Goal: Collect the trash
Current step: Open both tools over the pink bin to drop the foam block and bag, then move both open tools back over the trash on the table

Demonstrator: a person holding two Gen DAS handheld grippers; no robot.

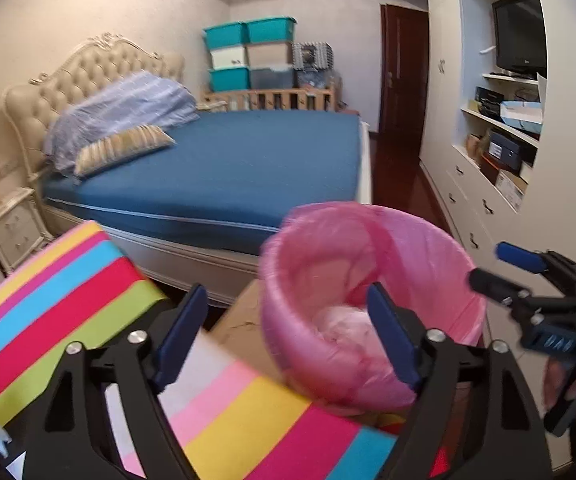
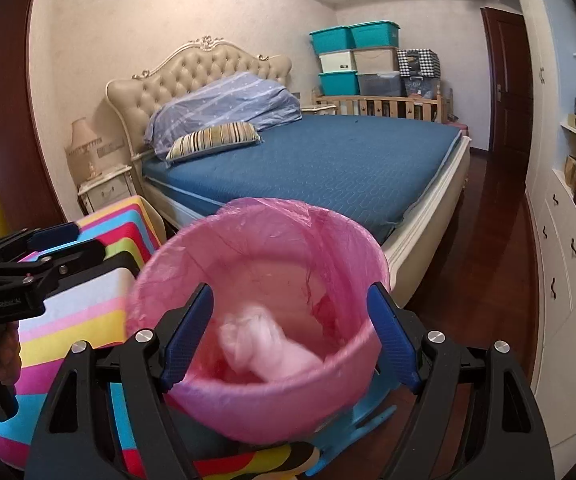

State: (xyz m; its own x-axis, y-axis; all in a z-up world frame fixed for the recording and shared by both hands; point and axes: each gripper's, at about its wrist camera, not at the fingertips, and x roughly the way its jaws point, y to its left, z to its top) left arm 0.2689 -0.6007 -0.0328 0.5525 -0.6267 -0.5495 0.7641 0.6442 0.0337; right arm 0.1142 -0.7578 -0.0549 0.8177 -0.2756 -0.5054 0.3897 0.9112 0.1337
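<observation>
Left gripper (image 1: 288, 340) spread wide, nothing between the blue pads, hanging over a rainbow-striped fabric surface (image 1: 248, 420), likely a storage box or stool top. Right gripper (image 2: 292, 340) also spread wide and holding nothing, poised above the mouth of the pink-lined trash bin (image 2: 256, 392). Crumpled white tissue wad (image 2: 264, 344) sits inside the bin, blurred; hard to tell whether it rests on the bottom. The bin stands just beside the striped surface, with a brown cardboard piece (image 1: 236, 320) between them and blue plastic (image 2: 368, 416) under the bin's base. Dark red wood floor (image 2: 484, 264). Behind: bed with blue mattress (image 2: 328, 160), tufted cream headboard (image 2: 192, 76), striped pillow (image 2: 212, 138). Nightstand with lamp (image 2: 82, 140) on the left. Stacked teal and clear storage bins (image 2: 352, 60) in the far corner. White built-in cabinets (image 1: 468, 208) and TV (image 1: 520, 32) along the right wall.
</observation>
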